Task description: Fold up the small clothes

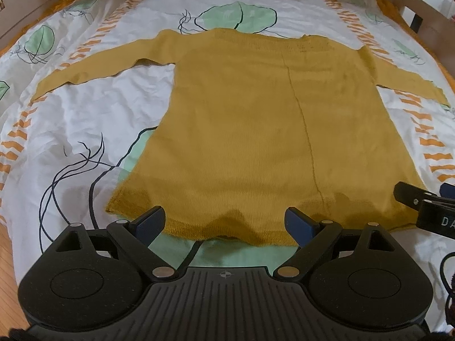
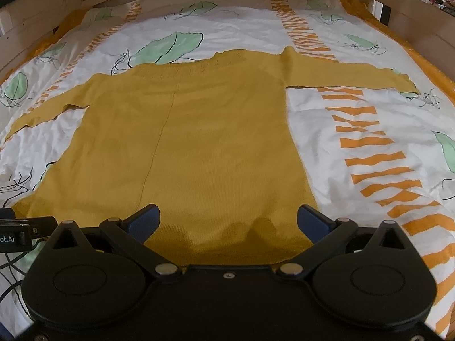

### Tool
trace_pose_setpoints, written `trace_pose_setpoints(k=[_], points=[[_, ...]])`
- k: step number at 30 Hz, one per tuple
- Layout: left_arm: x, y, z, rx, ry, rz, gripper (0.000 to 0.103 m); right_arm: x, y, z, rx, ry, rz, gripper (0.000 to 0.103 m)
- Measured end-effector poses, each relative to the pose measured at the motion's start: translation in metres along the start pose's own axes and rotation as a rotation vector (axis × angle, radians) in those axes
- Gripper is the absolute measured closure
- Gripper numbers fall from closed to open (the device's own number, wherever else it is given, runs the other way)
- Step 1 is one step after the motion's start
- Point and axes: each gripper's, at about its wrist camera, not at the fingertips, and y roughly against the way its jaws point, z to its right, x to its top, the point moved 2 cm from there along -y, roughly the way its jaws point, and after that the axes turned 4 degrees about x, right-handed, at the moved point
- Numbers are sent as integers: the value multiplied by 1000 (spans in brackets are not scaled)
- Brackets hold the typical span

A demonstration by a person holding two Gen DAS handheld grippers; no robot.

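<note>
Sweater (image 1: 241, 119) lying flat, soft, light, limp | left gripper (image 1: 224, 224), right gripper (image 2: 227, 224) hovering spread, empty | pinching hem at 6 o'clock advisable

Matt knitted sweater (image 1: 244, 119) on smooth, creased cotton-like sheet (image 1: 93, 113).

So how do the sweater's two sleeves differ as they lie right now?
The left sleeve angles down toward the hem side; the right sleeve runs nearly straight out. The left sleeve lies on plain white bedsheet; the right sleeve crosses an orange stripe band. Both lie flat, unfolded, same mustard knit.
</note>
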Motion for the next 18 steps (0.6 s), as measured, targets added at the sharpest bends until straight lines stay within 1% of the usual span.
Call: trace_pose_setpoints(k=[12,18], points=[[7,-7,-1,-5,11,-14,12,6,-9,-4,11,18,-26,1],[17,-9,-3,-12,20,-9,12,13,-17,-5,17,38,-44,1]])
